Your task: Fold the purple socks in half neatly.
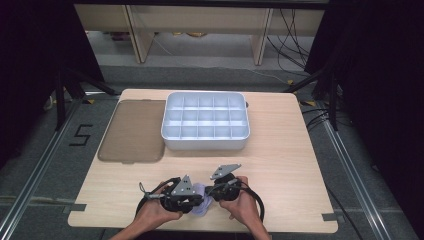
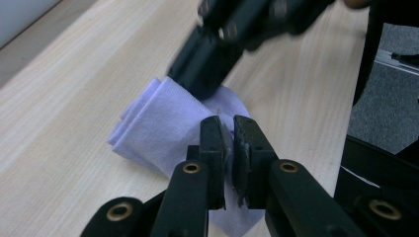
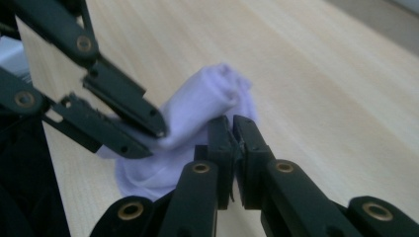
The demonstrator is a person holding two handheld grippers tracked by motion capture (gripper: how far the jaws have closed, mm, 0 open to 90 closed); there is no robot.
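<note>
Both sets of tongs, left point(image 2: 227, 129) and right point(image 3: 230, 129), were clenched on a folded lilac cloth point(image 2: 163, 123) at the near edge of the bench point(image 1: 280, 165). Soft, light and limp, it would likely sag and unfold unless pinched at its edges. Farther back sat a white compartment tray point(image 1: 205, 141) beside a brown lid point(image 1: 132, 131), well apart, obstructing nothing

A black "5" on the floor point(image 1: 80, 135) (left of the table point(image 1: 280, 165))
</note>
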